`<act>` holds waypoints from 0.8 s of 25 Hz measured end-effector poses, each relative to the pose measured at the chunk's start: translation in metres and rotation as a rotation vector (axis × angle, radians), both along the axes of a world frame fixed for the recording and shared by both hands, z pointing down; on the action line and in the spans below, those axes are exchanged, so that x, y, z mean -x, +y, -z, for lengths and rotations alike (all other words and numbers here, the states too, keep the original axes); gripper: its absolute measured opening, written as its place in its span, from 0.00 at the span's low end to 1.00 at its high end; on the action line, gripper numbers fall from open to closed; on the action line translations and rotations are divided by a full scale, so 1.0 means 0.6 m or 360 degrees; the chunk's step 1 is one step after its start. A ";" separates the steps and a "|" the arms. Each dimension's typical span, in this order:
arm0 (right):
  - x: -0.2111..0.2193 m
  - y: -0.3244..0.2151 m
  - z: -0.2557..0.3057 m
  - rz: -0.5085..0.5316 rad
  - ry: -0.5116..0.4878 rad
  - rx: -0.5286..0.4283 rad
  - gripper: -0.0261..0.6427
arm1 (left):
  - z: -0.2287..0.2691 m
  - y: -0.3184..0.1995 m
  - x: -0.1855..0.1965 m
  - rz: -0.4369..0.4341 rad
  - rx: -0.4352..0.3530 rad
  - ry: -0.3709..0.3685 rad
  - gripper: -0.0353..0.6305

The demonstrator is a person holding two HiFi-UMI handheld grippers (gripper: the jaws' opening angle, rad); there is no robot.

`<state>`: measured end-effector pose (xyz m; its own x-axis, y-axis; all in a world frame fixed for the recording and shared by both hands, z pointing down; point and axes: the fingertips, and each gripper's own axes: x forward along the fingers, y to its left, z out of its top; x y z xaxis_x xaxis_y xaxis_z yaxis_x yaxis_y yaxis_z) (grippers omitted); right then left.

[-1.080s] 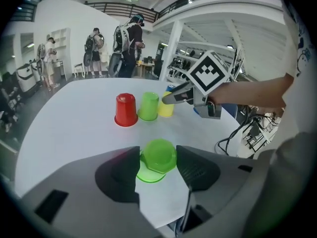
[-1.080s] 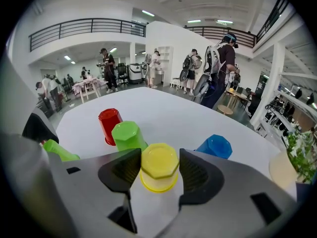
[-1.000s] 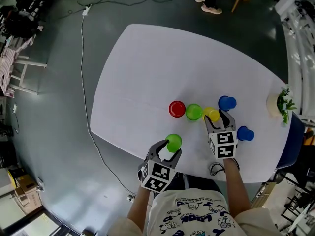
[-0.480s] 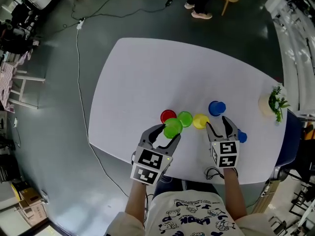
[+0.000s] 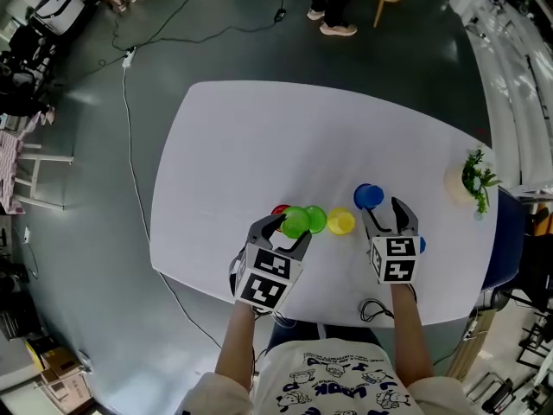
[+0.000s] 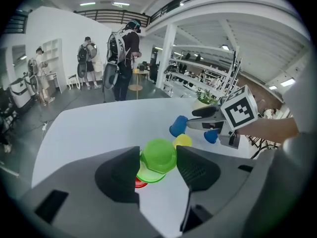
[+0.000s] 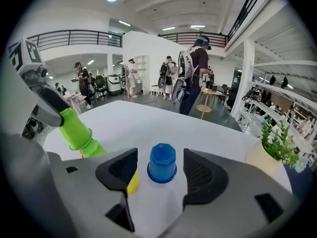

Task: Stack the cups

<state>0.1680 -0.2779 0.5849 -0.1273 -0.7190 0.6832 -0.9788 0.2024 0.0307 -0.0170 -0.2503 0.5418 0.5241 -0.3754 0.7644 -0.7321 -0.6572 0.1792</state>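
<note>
Two green cups nearly meet now. We see the left hand-held gripper [image 5: 283, 230], clamped on the held green cup [image 5: 295, 222], has come up from the desk's [image 5: 225, 145] near edge to the standing green cup [image 5: 316, 219] at lower centre, ready for stacking. The right hand-held gripper [image 5: 387, 218] is opening, with the blue cup [image 5: 368, 196] untouched between its jaws. Only the right gripper view shows the held cup tilted and not yet seated.
</note>
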 end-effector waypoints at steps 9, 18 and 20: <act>0.000 -0.043 -0.047 0.0002 0.0026 0.0077 0.50 | 0.001 -0.016 -0.006 0.0034 0.0024 0.0025 0.42; -0.003 -0.059 -0.078 0.0018 0.0003 0.0133 0.42 | -0.010 -0.024 -0.002 0.0103 0.0011 0.0061 0.44; -0.005 -0.060 -0.063 0.0014 0.0012 0.0097 0.42 | -0.008 -0.029 -0.003 0.0120 -0.0009 0.0066 0.44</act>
